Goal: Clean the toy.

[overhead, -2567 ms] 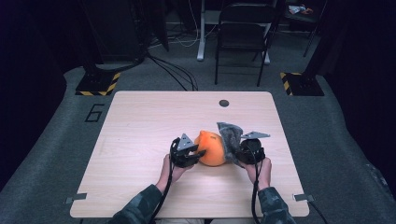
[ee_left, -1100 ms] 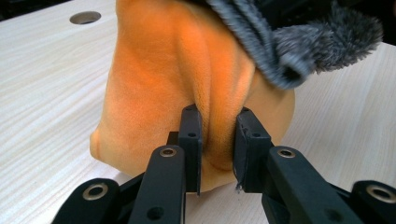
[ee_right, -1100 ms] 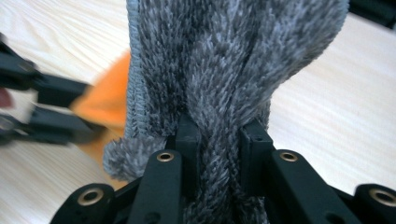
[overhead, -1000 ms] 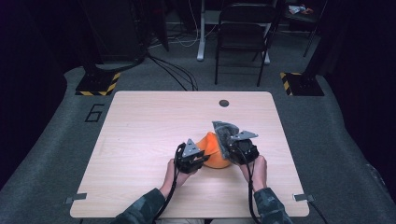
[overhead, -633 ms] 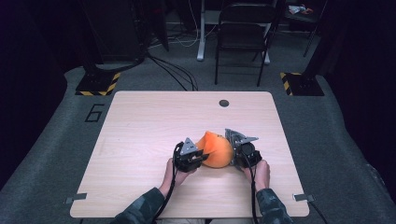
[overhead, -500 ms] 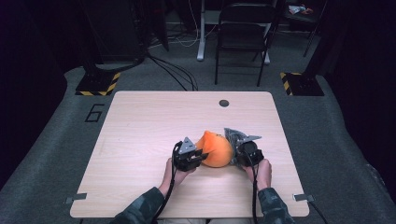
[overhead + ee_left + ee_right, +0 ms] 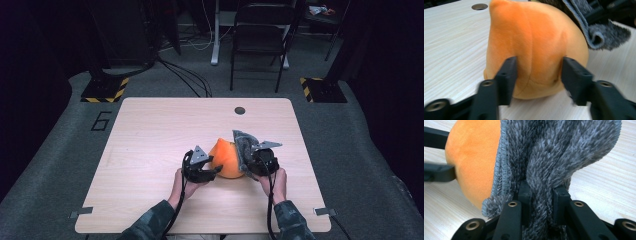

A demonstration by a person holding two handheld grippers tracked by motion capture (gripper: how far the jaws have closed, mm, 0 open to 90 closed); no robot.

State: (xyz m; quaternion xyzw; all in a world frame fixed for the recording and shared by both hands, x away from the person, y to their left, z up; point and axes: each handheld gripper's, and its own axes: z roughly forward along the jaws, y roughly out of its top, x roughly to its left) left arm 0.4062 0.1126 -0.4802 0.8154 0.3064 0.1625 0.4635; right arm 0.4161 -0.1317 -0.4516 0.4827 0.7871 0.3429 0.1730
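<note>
An orange plush ball (image 7: 227, 159) rests on the wooden table (image 7: 150, 130), with a grey fuzzy cloth (image 7: 243, 145) draped over its right side. My left gripper (image 7: 216, 170) is at the ball's left. Its jaws have just been opening and now stand apart on either side of the orange plush (image 7: 534, 45), with their pads (image 7: 507, 75) right at its flanks. My right gripper (image 7: 540, 192) is shut on a thick fold of the grey cloth (image 7: 559, 152). The orange plush (image 7: 474, 157) sits behind the cloth to the left.
A round cable hole (image 7: 240, 110) lies near the table's far edge. A black chair (image 7: 260, 30) and cables stand on the carpet beyond. Bare tabletop spreads to the left and behind the ball.
The right gripper has brought the grey cloth down from over the ball's top to its right side. The left gripper's jaws have spread apart around the orange plush.
</note>
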